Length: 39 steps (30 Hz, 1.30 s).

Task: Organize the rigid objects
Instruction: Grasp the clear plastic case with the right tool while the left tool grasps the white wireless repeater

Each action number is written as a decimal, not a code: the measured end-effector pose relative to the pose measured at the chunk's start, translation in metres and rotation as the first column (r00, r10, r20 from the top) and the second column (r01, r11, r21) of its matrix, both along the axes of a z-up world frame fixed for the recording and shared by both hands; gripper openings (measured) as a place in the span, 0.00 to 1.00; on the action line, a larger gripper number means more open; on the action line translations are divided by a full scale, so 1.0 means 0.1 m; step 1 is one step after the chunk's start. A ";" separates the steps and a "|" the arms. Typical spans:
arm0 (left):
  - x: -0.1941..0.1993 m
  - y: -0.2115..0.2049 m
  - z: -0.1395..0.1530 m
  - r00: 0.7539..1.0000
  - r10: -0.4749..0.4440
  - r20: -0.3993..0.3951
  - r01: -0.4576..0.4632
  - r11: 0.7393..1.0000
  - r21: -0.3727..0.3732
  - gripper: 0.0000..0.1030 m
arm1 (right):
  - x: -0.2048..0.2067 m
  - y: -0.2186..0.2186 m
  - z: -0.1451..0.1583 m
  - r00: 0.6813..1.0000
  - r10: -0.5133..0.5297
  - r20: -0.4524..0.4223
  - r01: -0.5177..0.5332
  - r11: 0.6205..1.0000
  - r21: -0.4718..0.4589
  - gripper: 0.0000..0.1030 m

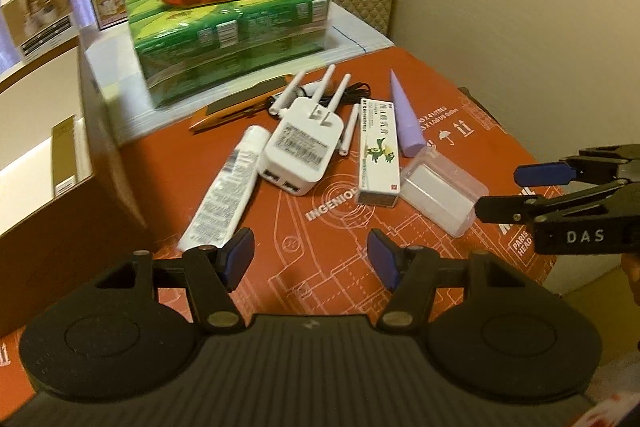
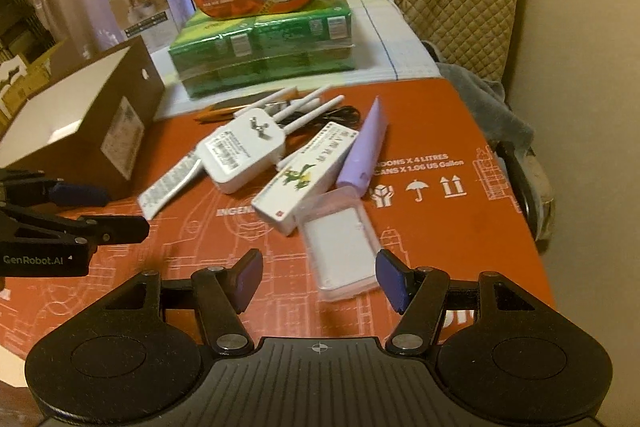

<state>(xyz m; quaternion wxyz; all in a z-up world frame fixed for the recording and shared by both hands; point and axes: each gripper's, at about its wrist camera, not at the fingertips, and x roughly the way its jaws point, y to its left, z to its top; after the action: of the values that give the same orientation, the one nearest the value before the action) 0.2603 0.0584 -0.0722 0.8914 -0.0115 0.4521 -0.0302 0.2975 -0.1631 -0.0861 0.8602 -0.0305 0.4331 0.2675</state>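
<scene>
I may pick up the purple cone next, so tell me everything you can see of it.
The purple cone is a smooth, matte lilac taper, plastic by the look, with a seam near its wide end. It lies flat on the orange mat, tip pointing away towards the green packs. Its side rests along the white-green box; its wide end meets the clear case.

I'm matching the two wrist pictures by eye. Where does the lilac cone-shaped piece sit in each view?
Left wrist view: the lilac cone-shaped piece lies right of centre, tip pointing away, beside the white and green carton.
Right wrist view: the cone lies at centre, leaning left to right, above the clear plastic case.
Shared landmark: the white plug-in adapter with antennas.
</scene>
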 end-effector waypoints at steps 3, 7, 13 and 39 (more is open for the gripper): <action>0.08 -0.05 -0.06 1.000 -0.018 -0.005 0.018 1.000 0.007 0.57 | 0.08 0.02 -0.09 1.000 0.008 0.006 -0.007 1.000 -0.022 0.58; 0.17 -0.08 -0.12 0.999 -0.032 -0.006 0.032 0.999 0.012 0.57 | 0.19 0.07 -0.21 1.000 0.022 0.005 -0.022 0.998 -0.053 0.58; 0.29 -0.11 -0.20 0.999 -0.044 -0.023 0.044 0.999 0.021 0.57 | 0.34 0.19 -0.36 0.998 0.061 -0.004 -0.061 0.993 -0.101 0.58; 0.72 -0.16 -0.31 0.989 -0.148 -0.004 0.147 0.978 0.149 0.59 | 0.54 0.36 -0.55 0.994 0.107 0.036 -0.099 0.981 -0.165 0.50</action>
<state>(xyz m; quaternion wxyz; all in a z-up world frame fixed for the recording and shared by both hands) 0.3324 0.0427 -0.1036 0.8868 0.0886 0.4493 -0.0625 0.3514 -0.1266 -0.1414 0.8494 -0.1290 0.4318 0.2747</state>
